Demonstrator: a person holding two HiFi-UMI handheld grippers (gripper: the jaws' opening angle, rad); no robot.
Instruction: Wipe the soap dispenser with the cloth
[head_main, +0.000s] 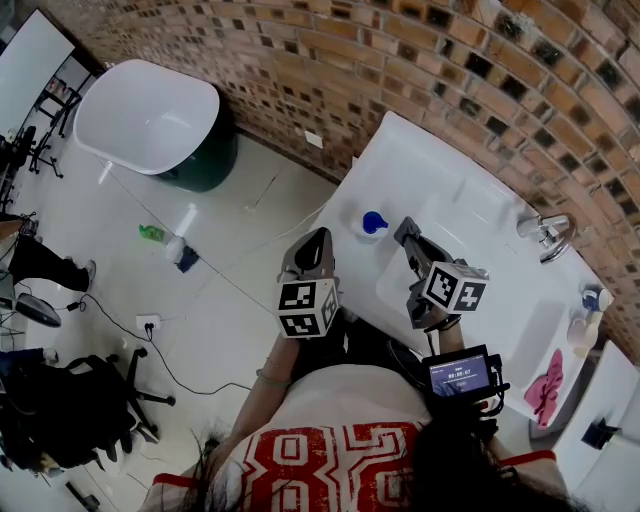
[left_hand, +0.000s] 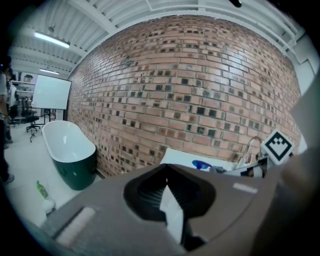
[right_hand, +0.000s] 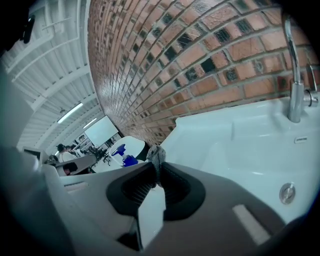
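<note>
While a person stands at a white sink (head_main: 470, 200) set against a brick wall (head_main: 400, 70), both handheld grippers hover over its near edge. Seen from the right gripper view, the sink's basin (right_hand: 260, 150) is smooth white with a round metal fitting (right_hand: 286, 192) low in its side, and a chrome faucet (right_hand: 292, 90) rises from the sink's back edge by the wall. On the floor well to the left of the sink stands a freestanding bathtub (head_main: 150, 115), white inside and dark green outside. Small bottles (head_main: 583, 330) sit at the sink's right end, too small to make out, and a pink rag (head_main: 546, 385) lies crumpled on the sink's top near them. The soap dispenser (head_main: 372, 224) stands on the sink's left front corner, across the basin from the faucet; it has a bright blue pump top over a pale body. The right gripper (head_main: 405, 232) is just beside it, not touching, its jaws pinched together on a scrap of grey cloth (right_hand: 156, 154) that bunches out past the tips. The left gripper (head_main: 316, 238) is held off the sink's left front edge, its jaws pressed together with nothing between them.
</note>
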